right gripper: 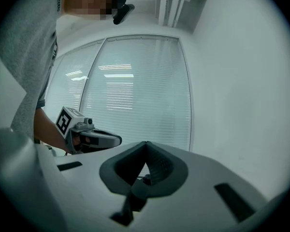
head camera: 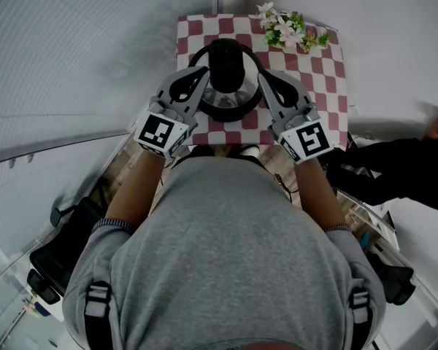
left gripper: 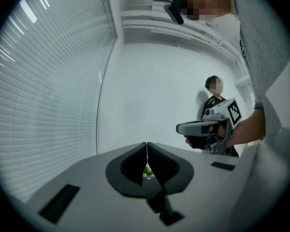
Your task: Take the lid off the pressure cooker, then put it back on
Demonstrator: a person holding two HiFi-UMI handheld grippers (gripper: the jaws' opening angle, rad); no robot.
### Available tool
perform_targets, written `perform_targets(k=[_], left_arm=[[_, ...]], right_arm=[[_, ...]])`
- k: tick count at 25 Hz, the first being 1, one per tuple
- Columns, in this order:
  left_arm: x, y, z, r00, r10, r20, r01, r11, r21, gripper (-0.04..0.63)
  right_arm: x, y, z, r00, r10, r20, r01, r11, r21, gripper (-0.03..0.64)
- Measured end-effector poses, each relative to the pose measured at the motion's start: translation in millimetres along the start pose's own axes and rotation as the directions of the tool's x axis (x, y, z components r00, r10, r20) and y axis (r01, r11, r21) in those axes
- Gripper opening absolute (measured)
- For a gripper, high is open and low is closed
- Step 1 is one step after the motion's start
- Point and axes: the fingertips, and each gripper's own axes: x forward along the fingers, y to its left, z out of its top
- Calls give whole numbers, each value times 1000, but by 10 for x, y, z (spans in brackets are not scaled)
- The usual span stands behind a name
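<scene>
Pressure cooker [head camera: 226, 97] stands mid-way across the checked-cloth worktop [head camera: 197, 31], and its black lid [head camera: 226, 63] looks seated on top. Left gripper [head camera: 198, 75] and right gripper [head camera: 266, 77] flank it, held level, jaws pressed together on nothing. This fits a lid not yet lifted, or one already put back. No brand or label legible. Only square patterns show on the marker cubes [head camera: 160, 132].

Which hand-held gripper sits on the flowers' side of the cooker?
The right hand-held gripper: it flanks the cooker on the same side as the flowers; the left hand-held gripper is across the cooker from them.
</scene>
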Motion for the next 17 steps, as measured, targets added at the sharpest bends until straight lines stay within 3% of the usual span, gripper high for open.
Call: perform_targets(k=[17], left_arm=[[23, 119, -22, 1000, 11, -19, -10, 1000, 30, 20]], right_arm=[[-13, -79, -30, 1000, -6, -9, 6, 1000, -9, 6]])
